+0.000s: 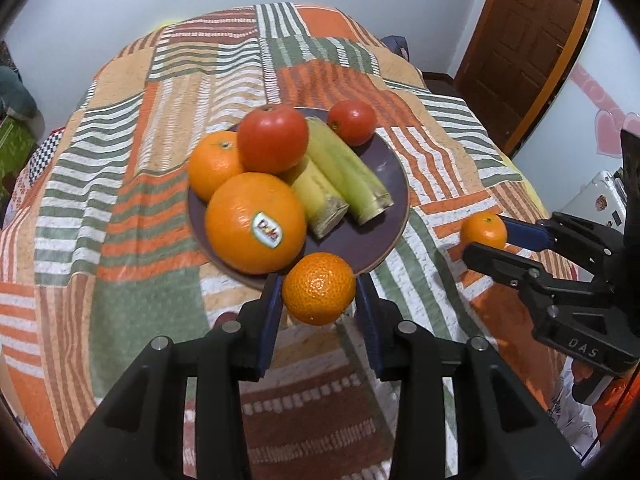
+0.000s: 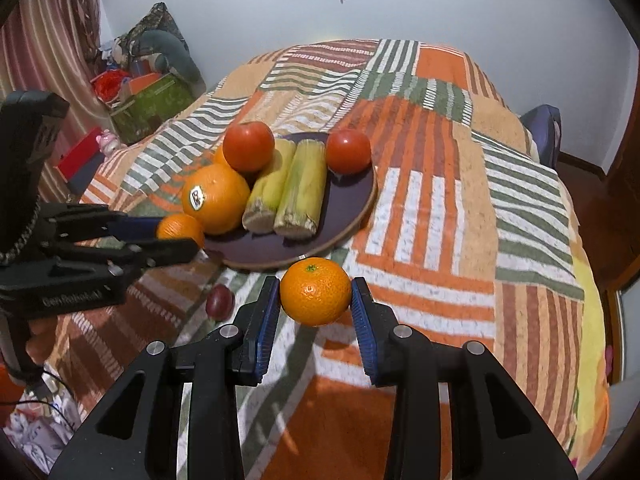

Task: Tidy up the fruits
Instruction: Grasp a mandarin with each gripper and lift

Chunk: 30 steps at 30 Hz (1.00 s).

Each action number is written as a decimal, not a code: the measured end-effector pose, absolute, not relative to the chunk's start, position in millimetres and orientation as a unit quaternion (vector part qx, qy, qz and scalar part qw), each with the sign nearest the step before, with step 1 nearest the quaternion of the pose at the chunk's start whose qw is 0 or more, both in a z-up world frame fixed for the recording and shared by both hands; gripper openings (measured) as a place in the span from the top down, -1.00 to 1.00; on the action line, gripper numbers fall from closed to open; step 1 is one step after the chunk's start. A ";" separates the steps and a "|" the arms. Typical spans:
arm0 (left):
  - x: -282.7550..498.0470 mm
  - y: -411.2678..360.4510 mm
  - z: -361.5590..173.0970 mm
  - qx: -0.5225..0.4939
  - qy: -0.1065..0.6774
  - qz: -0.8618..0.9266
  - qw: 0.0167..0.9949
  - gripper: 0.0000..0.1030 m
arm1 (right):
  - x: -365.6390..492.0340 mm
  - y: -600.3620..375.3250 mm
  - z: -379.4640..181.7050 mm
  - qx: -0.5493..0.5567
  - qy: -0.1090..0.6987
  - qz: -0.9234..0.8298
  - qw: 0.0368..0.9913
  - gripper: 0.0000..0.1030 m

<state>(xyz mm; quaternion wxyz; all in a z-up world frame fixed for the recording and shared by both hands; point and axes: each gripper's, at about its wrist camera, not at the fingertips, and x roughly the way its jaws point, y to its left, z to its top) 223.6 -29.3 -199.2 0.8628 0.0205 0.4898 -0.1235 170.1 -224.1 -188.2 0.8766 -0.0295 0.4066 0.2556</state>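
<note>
Pale walls (image 2: 440, 0), brown wooden door (image 1: 528, 40), striped curtain (image 2: 44, 40).

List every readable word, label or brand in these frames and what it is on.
"DAS": right gripper body.
"GenRobot.AI", blurred, partly guessed: left gripper body.
Sticker on the large orange: looks like "Dole", too blurred to confirm.
Nothing else is readable.

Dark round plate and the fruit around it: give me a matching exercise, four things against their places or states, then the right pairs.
1. Large orange with an oval sticker
2. Small mandarin orange at the left hand-held gripper
3. Small dark red fruit
4. Two green-yellow stalk pieces

A. Lying on the striped patchwork blanket, off the plate
B. Side by side in the middle of the dark round plate
C. Between blue gripper pads
D. On the plate, near its front rim

Pairs: 1-D, 2-C, 3-A, 4-B
</note>
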 end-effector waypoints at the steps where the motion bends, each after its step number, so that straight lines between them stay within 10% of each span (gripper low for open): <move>1: 225.8 -31.1 -200.8 0.021 0.491 -0.125 0.862 0.28 | 172.2 -222.4 -188.4 -0.030 0.407 0.258 0.876 0.36; 30: 232.9 -25.3 -206.5 0.013 0.488 -0.130 0.863 0.17 | 200.8 -189.7 -192.8 -0.036 0.412 0.297 0.861 0.36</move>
